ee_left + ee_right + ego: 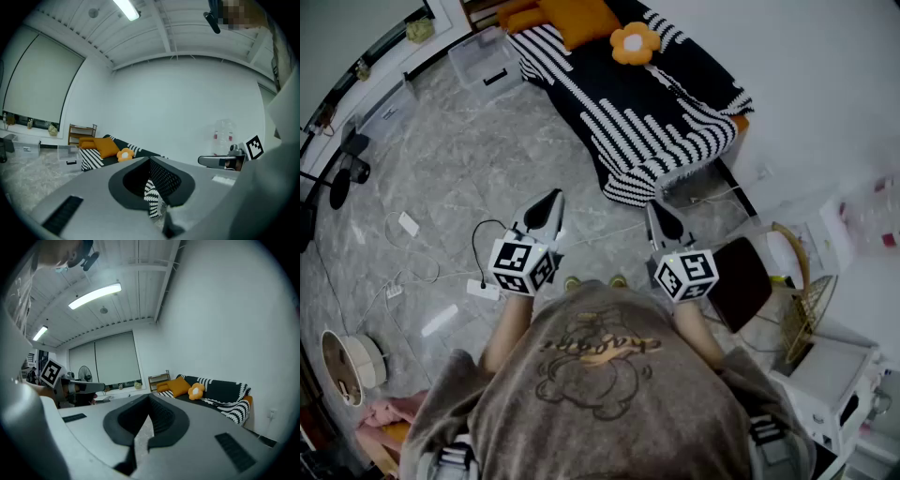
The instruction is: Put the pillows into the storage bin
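Observation:
A square orange pillow [581,19] and a flower-shaped orange pillow [635,42] lie on the sofa's black-and-white striped blanket [666,122] at the far end of the room. A clear storage bin [483,58] stands on the floor left of the sofa. My left gripper [551,202] and right gripper [659,214] are held side by side over the floor, well short of the sofa, both shut and holding nothing. The left gripper view shows both pillows [105,146] [124,154] and the bin [68,153] far off. In the right gripper view the pillows [179,386] [197,391] sit at the right.
A power strip [483,289] with cables lies on the marble floor at the left. A round device [347,366] sits at the lower left, a fan [342,183] by the window wall. A black stool [741,281], a wire basket [811,309] and a white appliance [830,384] stand at the right.

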{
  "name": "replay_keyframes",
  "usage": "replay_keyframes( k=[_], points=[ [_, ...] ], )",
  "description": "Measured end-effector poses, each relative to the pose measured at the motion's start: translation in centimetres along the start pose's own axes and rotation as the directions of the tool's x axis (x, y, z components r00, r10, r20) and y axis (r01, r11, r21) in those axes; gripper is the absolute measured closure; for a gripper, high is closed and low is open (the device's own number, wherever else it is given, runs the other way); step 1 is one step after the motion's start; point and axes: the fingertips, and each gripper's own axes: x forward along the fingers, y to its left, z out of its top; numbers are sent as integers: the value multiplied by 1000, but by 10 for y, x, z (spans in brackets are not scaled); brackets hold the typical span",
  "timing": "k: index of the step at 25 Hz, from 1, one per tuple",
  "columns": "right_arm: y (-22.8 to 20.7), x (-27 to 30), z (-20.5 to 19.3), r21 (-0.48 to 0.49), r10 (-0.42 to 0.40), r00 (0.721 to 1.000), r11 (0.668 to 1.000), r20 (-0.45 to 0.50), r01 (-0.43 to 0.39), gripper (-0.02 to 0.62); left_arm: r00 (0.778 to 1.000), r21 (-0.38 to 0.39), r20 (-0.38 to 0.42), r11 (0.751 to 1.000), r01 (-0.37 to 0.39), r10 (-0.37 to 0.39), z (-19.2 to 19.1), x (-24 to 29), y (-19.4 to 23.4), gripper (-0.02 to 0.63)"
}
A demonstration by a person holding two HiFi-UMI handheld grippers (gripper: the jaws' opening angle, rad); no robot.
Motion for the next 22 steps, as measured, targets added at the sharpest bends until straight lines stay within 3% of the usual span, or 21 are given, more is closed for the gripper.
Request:
replay_keyframes(
  k=[12,22],
  points=[
    [34,5,-20,63,-32,999,998,6,32,601,999,10,-29,999,42,-42,-15,-18,24,603],
    [32,60,-25,70,-16,1000,997,-12,17,601,998,29,-30,998,53,-52,-12,9,64,603]
  ],
)
